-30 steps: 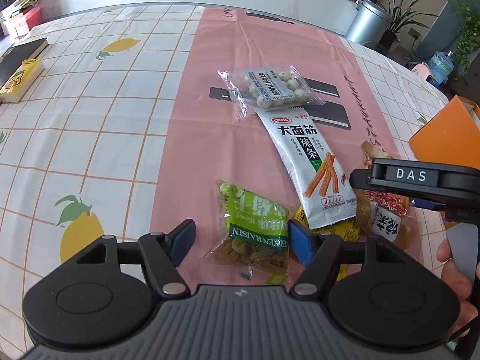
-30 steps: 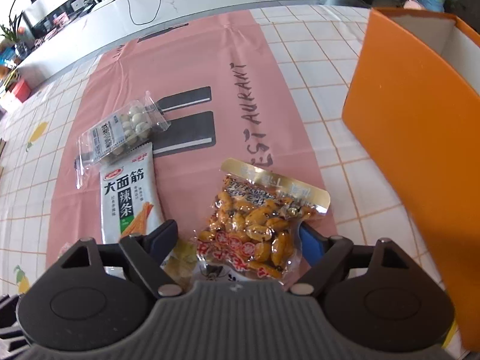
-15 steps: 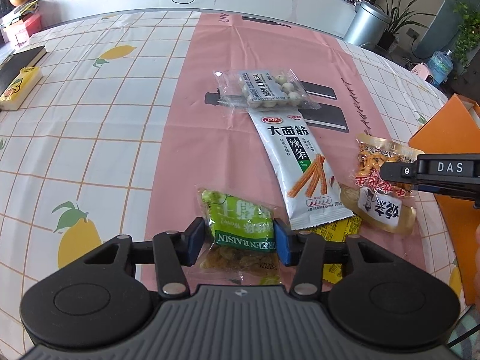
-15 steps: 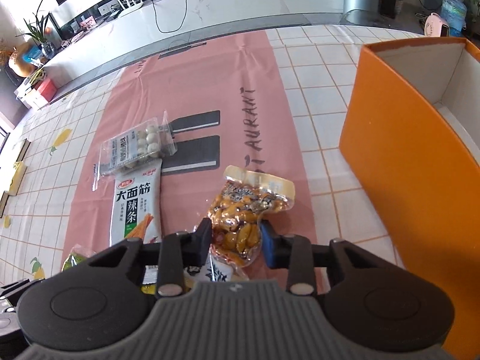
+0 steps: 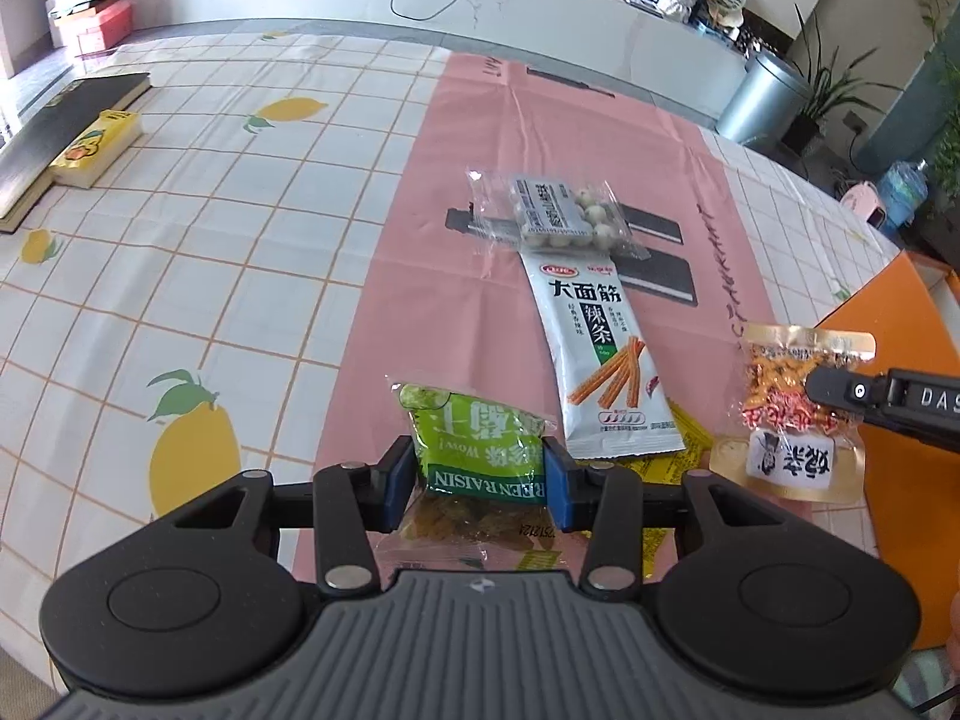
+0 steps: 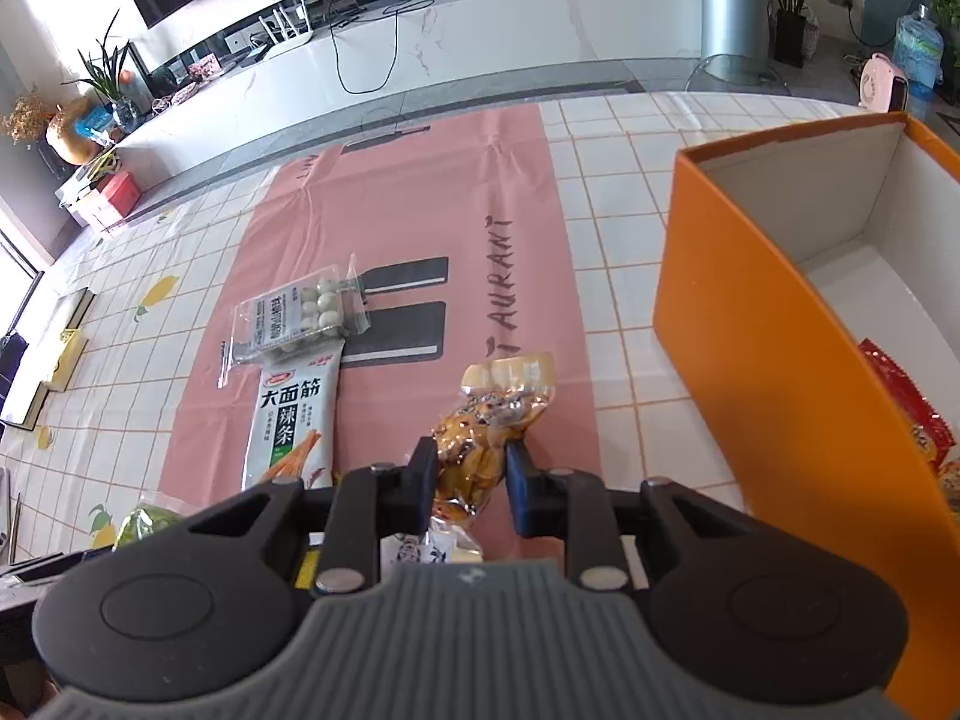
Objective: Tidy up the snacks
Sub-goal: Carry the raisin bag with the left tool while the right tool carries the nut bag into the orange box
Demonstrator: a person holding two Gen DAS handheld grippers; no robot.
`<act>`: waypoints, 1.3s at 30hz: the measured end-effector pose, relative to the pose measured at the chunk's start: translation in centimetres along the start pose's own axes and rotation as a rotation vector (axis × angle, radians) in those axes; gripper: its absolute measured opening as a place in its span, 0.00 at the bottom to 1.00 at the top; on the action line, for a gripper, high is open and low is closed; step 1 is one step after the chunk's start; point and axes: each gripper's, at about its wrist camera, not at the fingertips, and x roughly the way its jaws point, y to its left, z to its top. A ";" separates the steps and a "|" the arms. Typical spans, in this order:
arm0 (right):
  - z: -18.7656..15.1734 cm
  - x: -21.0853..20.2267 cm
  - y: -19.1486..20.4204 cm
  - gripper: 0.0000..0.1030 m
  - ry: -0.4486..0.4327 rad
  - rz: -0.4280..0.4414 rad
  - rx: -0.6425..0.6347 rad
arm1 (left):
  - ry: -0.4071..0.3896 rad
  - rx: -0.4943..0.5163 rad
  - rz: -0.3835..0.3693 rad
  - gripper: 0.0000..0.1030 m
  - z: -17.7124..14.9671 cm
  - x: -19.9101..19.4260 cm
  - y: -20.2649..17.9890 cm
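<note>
Left gripper (image 5: 478, 483): blue pads pressed against both sides of the green raisin packet (image 5: 474, 459), which bulges between them, its clear lower end with the raisins lying toward the camera; whether the packet is raised off the cloth cannot be told. Right gripper (image 6: 468, 480): jaws drawn close on the yellow bean packet (image 6: 489, 429), squeezing it narrow, the packet's gold sealed end pointing away from the gripper and held above the pink mat (image 6: 414, 204); in the left wrist view the same packet (image 5: 792, 414) hangs from the dark finger marked DAS, white label end nearest the camera. White spicy-strip packet (image 5: 600, 360): flat on the pink mat, just beyond and to the right of the raisin packet, long axis running away from the camera. Clear packet of white balls (image 5: 561, 216): flat on the mat, touching the far end of the strip packet and overlapping the mat's dark printed bars. Yellow packet (image 5: 660, 465): partly hidden under the near end of the strip packet. Orange box (image 6: 774, 360): open-topped, white inside, standing on the tiled tablecloth (image 5: 198, 252) to the right of the right gripper; red wrapped snacks (image 6: 906, 402) lie on its floor. Black book (image 5: 54, 132) and yellow box (image 5: 96, 147): side by side at the far left of the table, well apart from the snacks.
</note>
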 end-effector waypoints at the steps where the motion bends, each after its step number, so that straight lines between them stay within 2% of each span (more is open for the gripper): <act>1: 0.0 -0.4 -0.1 0.20 -0.005 -0.001 -0.003 | -0.005 -0.008 -0.006 0.48 0.0 -0.4 -0.1; 7: 0.2 -3.3 -0.8 0.19 -0.042 0.006 -0.027 | -0.045 -0.005 -0.049 0.48 0.0 -2.8 -1.6; 12: 0.8 -6.0 -1.8 0.17 -0.057 0.048 -0.034 | -0.080 0.026 -0.078 0.48 0.1 -4.8 -3.7; 16: 0.8 -8.1 -2.1 0.17 -0.078 0.042 -0.077 | -0.088 0.059 -0.081 0.48 0.0 -5.7 -5.6; 23: 0.8 -12.2 -3.8 0.17 -0.128 0.081 -0.105 | -0.111 0.125 -0.124 0.48 -0.2 -7.6 -9.7; 32: 2.0 -17.6 -9.3 0.17 -0.181 0.102 -0.106 | -0.147 0.252 -0.210 0.48 0.2 -9.1 -17.1; 39: 3.4 -20.3 -15.2 0.17 -0.203 0.056 -0.123 | -0.136 0.385 -0.287 0.48 1.0 -7.8 -24.1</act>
